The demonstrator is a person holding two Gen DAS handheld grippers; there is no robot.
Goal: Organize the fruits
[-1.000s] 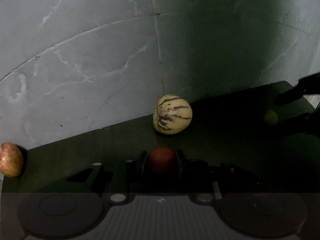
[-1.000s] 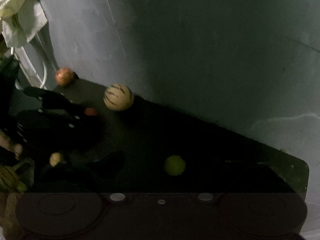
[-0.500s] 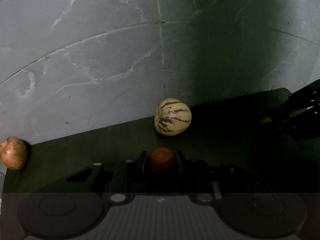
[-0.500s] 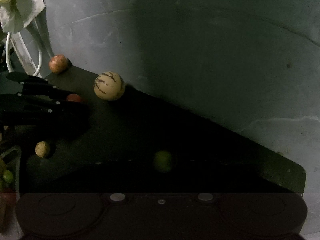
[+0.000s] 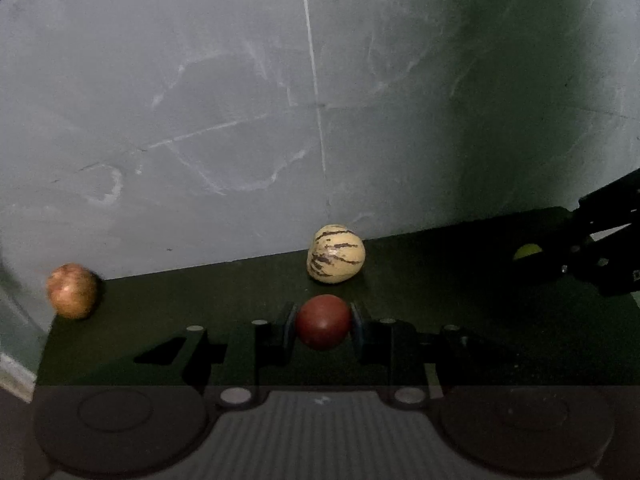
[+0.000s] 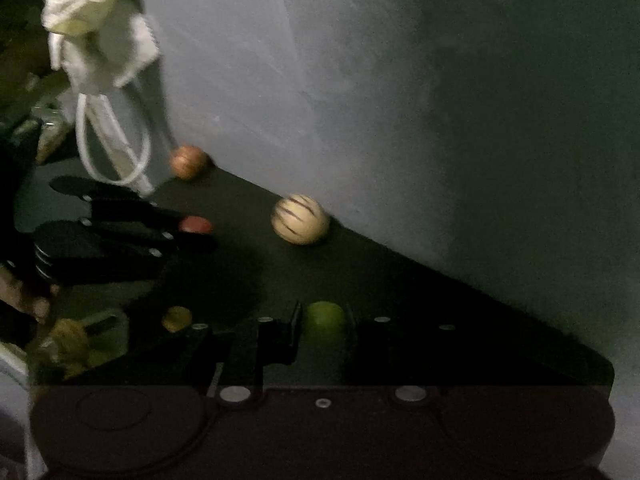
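While my left gripper has its jaws closed onto a small red fruit at lower centre of the left view, my right gripper has a small green fruit sitting between its jaws at lower centre of the right view; jaws look narrowed around it, but it's dark and I can't tell if they're actually pinching. So I judge the step as double pickup, left secured, right mid-grasp. Striped fruit sits just behind the red one, against the grey wall, on the dark table. Orange-brown fruit is at the table's far left edge. Small yellow fruit lower left in the right view, near more blurry fruit at the frame edge. Next: confirm the right grip, lift both, carry to wherever fruits get grouped; destination not clear to me.
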